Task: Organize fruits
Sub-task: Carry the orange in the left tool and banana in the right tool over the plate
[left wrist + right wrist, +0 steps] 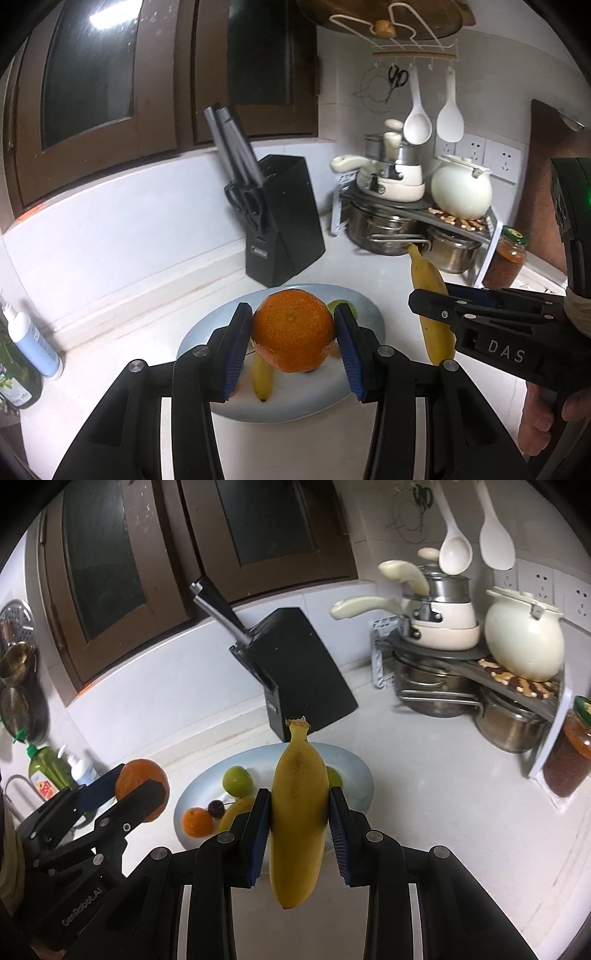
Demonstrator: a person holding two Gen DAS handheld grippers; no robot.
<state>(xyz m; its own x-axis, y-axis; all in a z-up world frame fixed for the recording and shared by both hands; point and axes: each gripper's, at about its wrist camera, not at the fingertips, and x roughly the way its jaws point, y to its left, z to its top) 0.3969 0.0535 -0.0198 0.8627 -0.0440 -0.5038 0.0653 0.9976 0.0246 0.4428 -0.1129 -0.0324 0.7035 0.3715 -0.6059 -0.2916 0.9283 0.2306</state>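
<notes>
White kitchen table (pixel 155 332) carries a pale blue plate (pixel 354 771) of small fruit. Above it, the left hand-held gripper (pixel 293 341) is clamped on a large orange (pixel 293 330); beside it, the right hand-held gripper (pixel 297 830) pinches an upright banana (pixel 299 812).
</notes>
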